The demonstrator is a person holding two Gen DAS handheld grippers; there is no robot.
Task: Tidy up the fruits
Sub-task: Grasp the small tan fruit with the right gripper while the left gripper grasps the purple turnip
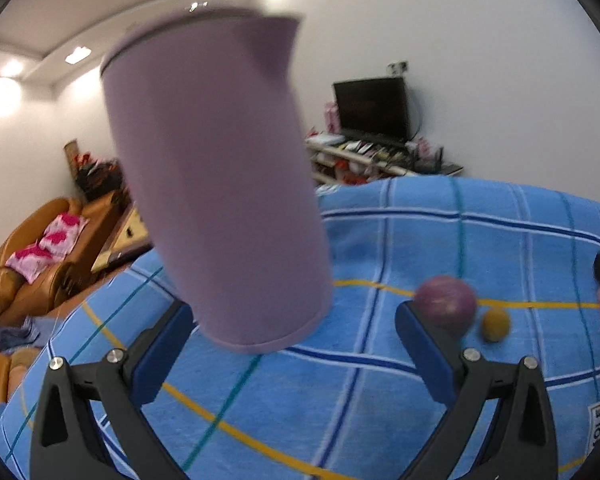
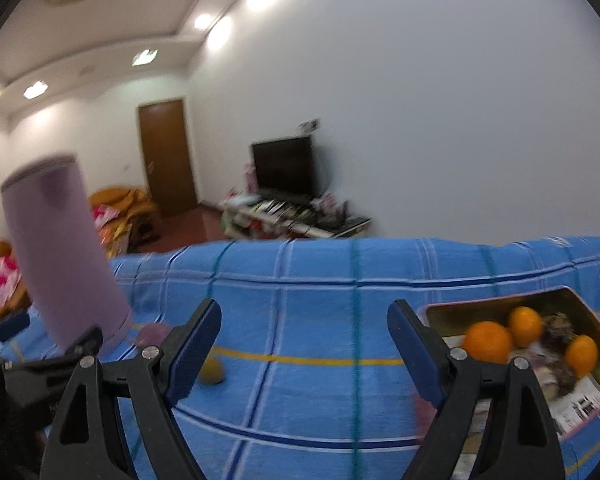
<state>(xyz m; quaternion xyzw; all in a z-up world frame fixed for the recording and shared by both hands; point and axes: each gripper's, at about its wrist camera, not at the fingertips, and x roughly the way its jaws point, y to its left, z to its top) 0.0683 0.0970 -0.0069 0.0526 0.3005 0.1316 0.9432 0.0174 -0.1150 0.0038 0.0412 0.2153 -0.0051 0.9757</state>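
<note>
A tall lilac cup [image 1: 216, 184] stands tilted on the blue checked cloth, just ahead of my open left gripper [image 1: 296, 328], nearer its left finger. A purple round fruit [image 1: 446, 302] lies by the left gripper's right fingertip, with a small yellow fruit [image 1: 495, 324] beside it. In the right wrist view my right gripper [image 2: 304, 332] is open and empty above the cloth. A gold tray [image 2: 500, 306] at the right holds three oranges [image 2: 487, 342]. The cup [image 2: 60, 252], the purple fruit [image 2: 154, 334] and the yellow fruit [image 2: 212, 370] show at the left there.
The blue checked cloth [image 1: 420, 400] covers the table. The left gripper's body [image 2: 32, 368] shows at the right view's left edge. Beyond the table are a TV stand [image 2: 296, 216], a brown door [image 2: 166, 156] and an orange armchair [image 1: 40, 256].
</note>
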